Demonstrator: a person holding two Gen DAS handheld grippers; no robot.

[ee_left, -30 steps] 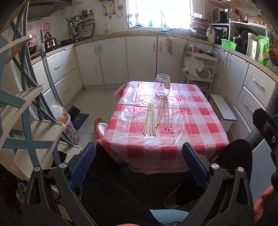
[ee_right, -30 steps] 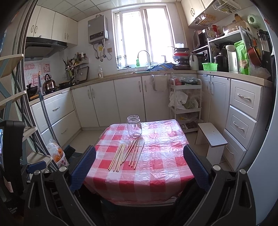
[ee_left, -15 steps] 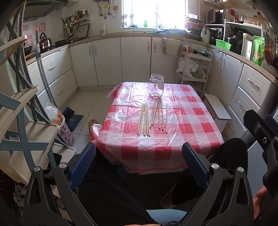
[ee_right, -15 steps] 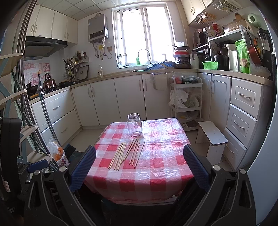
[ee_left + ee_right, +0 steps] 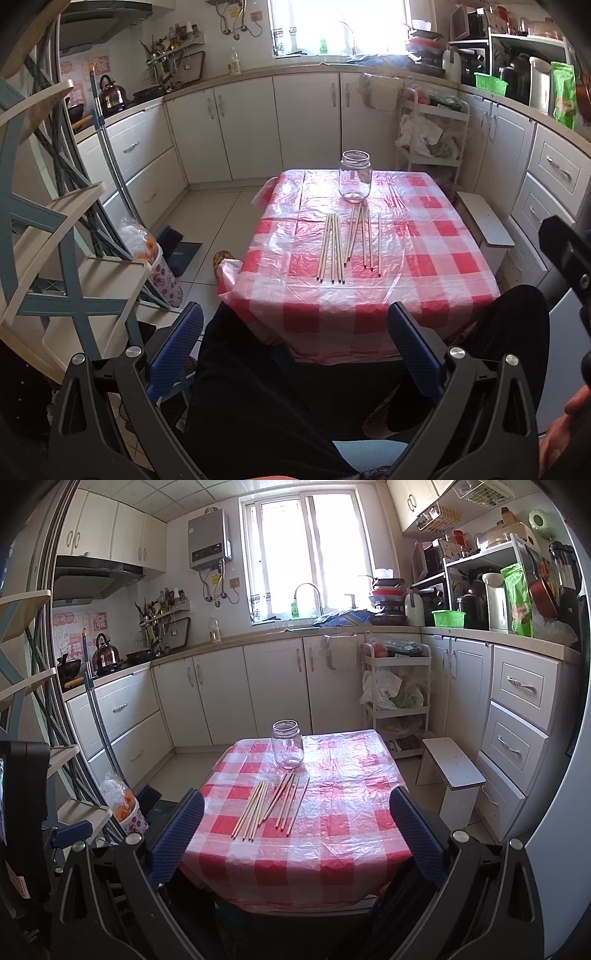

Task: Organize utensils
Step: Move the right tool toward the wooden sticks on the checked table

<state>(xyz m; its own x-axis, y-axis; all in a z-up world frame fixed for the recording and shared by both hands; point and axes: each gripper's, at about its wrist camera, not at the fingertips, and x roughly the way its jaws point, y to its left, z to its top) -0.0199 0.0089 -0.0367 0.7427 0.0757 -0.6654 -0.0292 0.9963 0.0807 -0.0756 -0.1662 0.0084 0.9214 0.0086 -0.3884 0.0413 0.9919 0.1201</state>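
Observation:
Several wooden chopsticks lie flat in two loose groups on a red-and-white checked tablecloth. Behind them stands an empty clear glass jar, upright near the table's far edge. My left gripper is open, held low before the table's near edge above a person's dark trousers, with nothing between its blue pads. My right gripper is also open and empty, short of the table's near edge. Both are well back from the chopsticks.
A small white stool stands right of the table, with a white trolley behind it. A folding rack and a bag of oranges sit on the left. White cabinets line the walls.
The left wrist view has tilted and shifted a little, so the table sits slightly higher and more centred. The right gripper has barely moved. Both stay open.

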